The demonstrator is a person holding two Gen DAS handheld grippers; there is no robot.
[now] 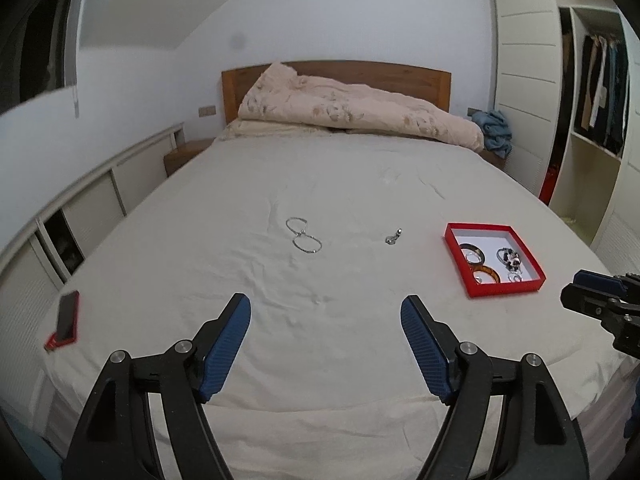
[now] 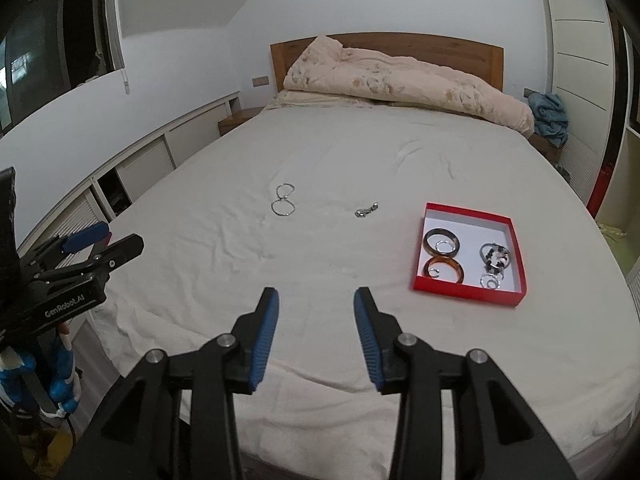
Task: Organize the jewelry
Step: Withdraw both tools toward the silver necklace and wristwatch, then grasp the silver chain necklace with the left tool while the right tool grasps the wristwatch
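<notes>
A red box [image 1: 505, 287] [image 2: 466, 292] with a white floor lies on the bed at the right and holds several bangles and rings. A silver chain looped in a figure eight [image 1: 303, 236] [image 2: 283, 199] lies on the sheet at the middle. A small silver piece [image 1: 393, 237] [image 2: 366, 209] lies between the chain and the box. My left gripper [image 1: 326, 304] is open and empty above the near sheet. My right gripper [image 2: 316, 298] is open and empty, left of the box. Each gripper shows at the edge of the other's view.
A phone in a red case [image 1: 66, 320] lies at the bed's left edge. A beige quilt [image 1: 360, 108] is bunched at the wooden headboard. Low cabinets [image 1: 92, 204] run along the left wall. An open wardrobe [image 1: 596, 92] stands at the right.
</notes>
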